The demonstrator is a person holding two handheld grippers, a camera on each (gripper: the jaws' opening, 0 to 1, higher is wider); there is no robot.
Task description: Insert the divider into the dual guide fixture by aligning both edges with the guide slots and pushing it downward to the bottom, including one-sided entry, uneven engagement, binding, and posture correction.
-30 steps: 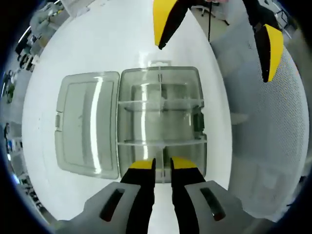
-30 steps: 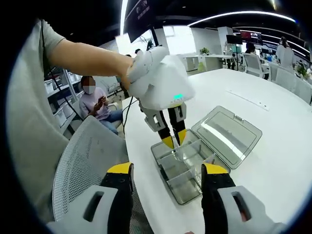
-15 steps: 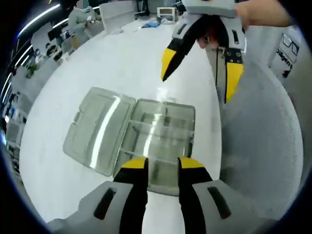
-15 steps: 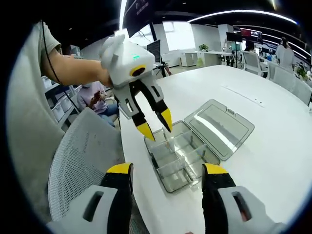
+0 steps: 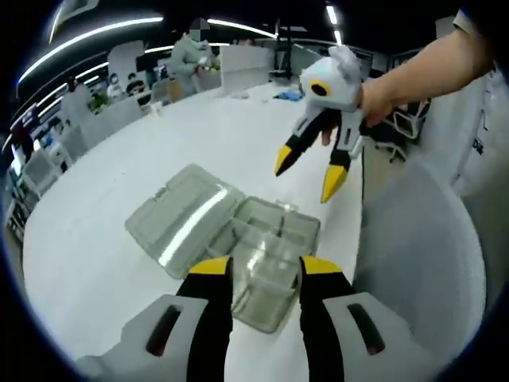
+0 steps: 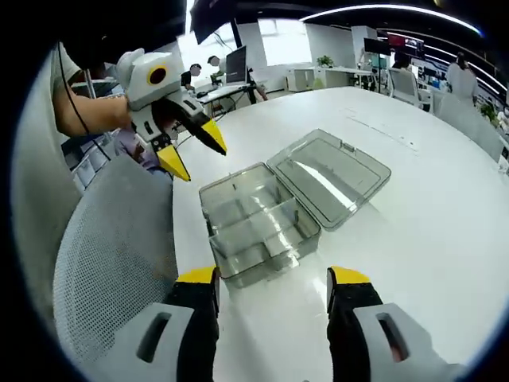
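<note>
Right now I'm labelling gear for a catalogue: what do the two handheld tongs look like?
Both match: black jaws with yellow tips on pale grey housings. The left tongs have a white body with a round, yellow-ringed lens. The right tongs look alike, with a bare forearm behind them. A grey short sleeve shows.

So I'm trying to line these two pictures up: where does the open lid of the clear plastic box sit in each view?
Left gripper view: the clear hinged lid lies flat at centre-left, left of the clear compartment tray.
Right gripper view: the lid lies right of centre, up and right of the tray.
Shared landmark: the round white table, with the tray near its edge beside the grey mesh chair.
</note>
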